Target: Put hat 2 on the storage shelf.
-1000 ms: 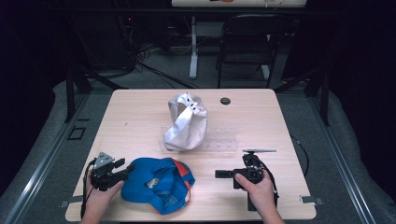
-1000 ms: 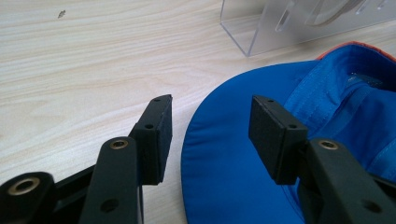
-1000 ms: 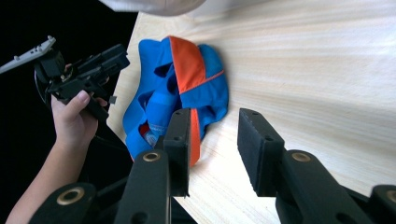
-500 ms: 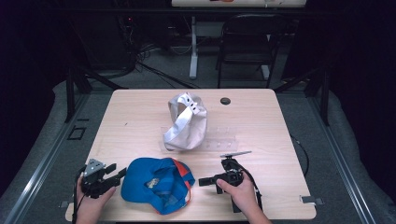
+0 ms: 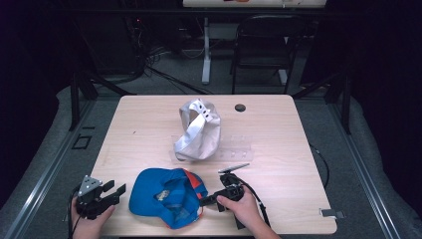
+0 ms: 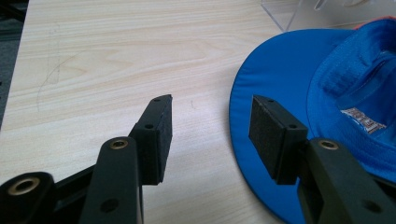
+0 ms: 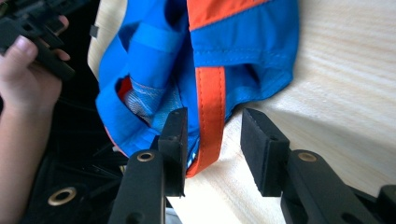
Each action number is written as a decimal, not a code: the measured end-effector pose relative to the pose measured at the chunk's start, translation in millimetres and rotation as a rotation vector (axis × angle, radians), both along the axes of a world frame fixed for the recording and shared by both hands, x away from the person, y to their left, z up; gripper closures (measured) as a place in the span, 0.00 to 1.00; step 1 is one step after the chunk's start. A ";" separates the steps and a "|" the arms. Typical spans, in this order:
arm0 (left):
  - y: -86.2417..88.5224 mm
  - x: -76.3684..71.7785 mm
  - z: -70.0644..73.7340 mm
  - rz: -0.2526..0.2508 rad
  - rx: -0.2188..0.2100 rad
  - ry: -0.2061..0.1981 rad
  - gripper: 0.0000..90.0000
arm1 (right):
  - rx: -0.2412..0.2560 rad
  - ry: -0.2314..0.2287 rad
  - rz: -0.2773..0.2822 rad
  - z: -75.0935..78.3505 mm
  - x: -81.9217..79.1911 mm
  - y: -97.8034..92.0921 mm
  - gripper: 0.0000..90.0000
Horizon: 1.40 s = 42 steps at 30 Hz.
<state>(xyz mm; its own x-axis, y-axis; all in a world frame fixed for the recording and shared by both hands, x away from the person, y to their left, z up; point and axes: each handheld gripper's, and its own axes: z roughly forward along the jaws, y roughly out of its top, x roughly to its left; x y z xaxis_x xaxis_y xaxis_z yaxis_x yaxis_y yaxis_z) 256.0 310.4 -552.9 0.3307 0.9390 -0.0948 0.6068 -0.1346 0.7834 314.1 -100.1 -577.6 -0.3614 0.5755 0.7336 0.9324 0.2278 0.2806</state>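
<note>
The table spreads wide and pale, and the action sits right at its near edge, where the blue hat lies upside down, crown open to the ceiling, brim flat on the wood. That placement is the first worry: part of the hat already hangs at the table's lip, so any tug toward the person could drag it clean off.

Farther back, a white hat slumps against a clear acrylic stand, well apart from the blue one and out of harm's way for now.

On the left, the left hand-held gripper is released, jaws spread, one pad over bare wood and the other over the brim's edge. Nothing is pinched. If it closes from here, I'd judge it catches only a thin lip of brim, and slick fabric like that could slide straight out.

On the right, the right hand-held gripper also stands released, jaws straddling the orange strap at the hat's rim. The risk is clear: close now and it may grab the strap alone, so a lift would leave the hat dangling and twisting rather than held by its body.
</note>
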 end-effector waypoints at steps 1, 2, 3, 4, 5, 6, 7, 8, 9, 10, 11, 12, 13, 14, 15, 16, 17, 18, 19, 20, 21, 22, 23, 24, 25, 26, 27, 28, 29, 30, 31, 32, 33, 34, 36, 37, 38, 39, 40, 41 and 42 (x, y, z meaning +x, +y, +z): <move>0.5 -0.3 0.2 0.000 0.003 0.003 0.56 | 0.000 -0.006 0.004 -1.9 -0.2 2.0 0.69; 0.6 -0.5 0.2 0.001 0.003 0.003 0.56 | -0.011 -0.004 0.015 -2.7 -0.4 3.4 0.69; 0.7 -0.5 0.2 0.001 0.003 0.003 0.56 | -0.010 -0.009 0.021 -4.0 -0.6 4.9 0.69; 0.6 -0.4 0.2 0.000 0.003 0.003 0.56 | -0.012 0.001 0.020 -4.4 -1.4 6.5 0.69; 0.3 -0.2 0.1 0.000 0.001 0.001 0.56 | -0.019 0.002 0.034 -4.6 -1.4 6.9 0.70; 0.0 -0.1 -0.1 0.000 0.000 0.000 0.56 | 0.000 -0.007 0.033 -6.0 -1.8 8.1 0.70; -0.4 0.2 -0.2 -0.002 0.001 -0.002 0.56 | 0.005 -0.003 0.033 -6.1 -1.9 8.2 0.71; -0.6 0.3 -0.1 -0.003 0.002 -0.001 0.56 | 0.010 0.009 0.032 -5.5 -2.0 7.5 0.72; -0.9 0.5 0.2 -0.004 0.004 0.000 0.56 | 0.020 0.011 0.025 -5.6 -2.1 7.1 0.74; -1.1 0.7 0.1 -0.005 0.002 -0.003 0.56 | 0.029 0.012 0.020 -4.9 -2.1 5.9 0.76; -1.2 0.9 0.2 -0.006 0.003 -0.001 0.56 | 0.034 0.012 0.017 -4.4 -2.1 5.4 0.78; -1.2 1.1 0.3 -0.009 0.006 0.004 0.56 | 0.043 0.010 0.013 -3.7 -2.2 4.5 0.80; -1.5 1.4 -0.1 -0.009 0.005 0.001 0.56 | 0.045 0.013 0.014 -2.9 -2.0 3.3 0.82; -1.9 1.6 -0.2 -0.009 0.004 0.000 0.56 | 0.046 0.011 0.008 -2.2 -2.3 3.2 0.84; -2.2 1.8 -0.2 -0.010 0.005 -0.001 0.56 | 0.057 0.008 0.000 -2.0 -2.8 3.2 0.85; -2.4 1.8 -0.2 -0.010 0.006 -0.001 0.56 | 0.057 -0.002 -0.005 -1.4 -3.3 3.0 0.85; -2.6 1.8 0.1 -0.010 0.008 0.001 0.56 | 0.061 -0.005 -0.013 -0.9 -3.7 3.2 0.85; -2.7 1.8 0.0 -0.010 0.008 0.000 0.56 | 0.063 -0.007 -0.019 -0.3 -4.0 2.9 0.85; -2.7 1.8 0.0 -0.009 0.009 0.000 0.56 | 0.070 -0.009 -0.023 0.0 -4.1 2.7 0.86; -2.6 1.8 0.0 -0.010 0.010 0.001 0.56 | 0.073 -0.009 -0.030 0.7 -4.3 2.2 0.86; -2.6 1.8 0.0 -0.009 0.010 0.001 0.56 | 0.058 0.004 -0.005 2.6 -3.3 -0.4 0.86; -2.5 1.9 -0.2 -0.009 0.008 -0.001 0.56 | 0.042 0.003 -0.009 3.8 -3.2 -1.4 0.86; -2.5 1.9 -0.2 -0.009 0.008 -0.001 0.56 | 0.064 0.008 -0.011 3.4 -3.1 -1.7 0.86; -2.4 1.9 -0.2 -0.009 0.008 -0.002 0.56 | 0.063 0.010 -0.010 4.0 -3.0 -2.7 0.86; -2.5 1.9 -0.2 -0.010 0.008 -0.002 0.56 | 0.058 0.019 0.005 5.1 -2.3 -4.7 0.86; -2.5 1.8 0.1 -0.010 0.011 0.000 0.56 | 0.056 0.022 0.009 5.8 -1.9 -6.0 0.86; -2.5 1.8 0.1 -0.010 0.010 0.000 0.56 | 0.045 0.029 0.027 6.9 -1.0 -8.3 0.86; -2.6 1.8 0.1 -0.009 0.010 -0.001 0.56 | 0.019 0.053 0.071 10.3 1.1 -12.5 0.86; -2.6 1.8 0.2 -0.010 0.010 -0.001 0.56 | 0.013 0.061 0.092 11.7 2.2 -14.4 0.86; -2.6 1.9 0.2 -0.011 0.010 -0.001 0.56 | 0.021 0.066 0.095 12.5 2.3 -15.6 0.87; -2.8 2.0 0.1 -0.012 0.008 -0.003 0.56 | 0.037 0.061 0.075 12.7 1.4 -15.5 0.87; -2.9 2.2 0.0 -0.012 0.008 -0.005 0.56 | 0.030 0.054 0.071 14.2 1.0 -16.6 0.87; -3.0 2.3 0.2 -0.013 0.008 -0.004 0.56 | 0.061 0.041 0.034 13.3 -0.5 -15.3 0.87; -3.0 2.4 0.3 -0.015 0.008 0.000 0.56 | 0.087 0.032 -0.003 13.2 -1.9 -14.4 0.87; -3.7 2.8 0.0 -0.014 0.005 -0.004 0.56 | 0.127 0.025 -0.042 14.0 -3.1 -15.8 0.87; -4.0 3.1 0.0 -0.014 0.005 -0.005 0.56 | 0.161 0.012 -0.090 13.3 -4.5 -13.8 0.87; -4.2 3.7 0.0 -0.015 0.007 -0.005 0.56 | 0.159 0.013 -0.091 14.8 -4.3 -15.2 0.87; -4.6 4.1 -0.1 -0.018 0.005 -0.004 0.56 | 0.160 0.015 -0.094 16.7 -4.0 -16.7 0.87; -4.8 4.4 0.4 -0.020 0.010 0.003 0.56 | 0.165 0.010 -0.096 18.2 -3.8 -18.5 0.87; -5.9 5.1 -0.1 -0.021 0.007 -0.002 0.56 | 0.165 0.015 -0.101 20.1 -3.8 -19.7 0.87; -6.4 5.6 0.1 -0.028 0.011 0.001 0.56 | 0.163 0.013 -0.102 23.3 -3.5 -22.3 0.87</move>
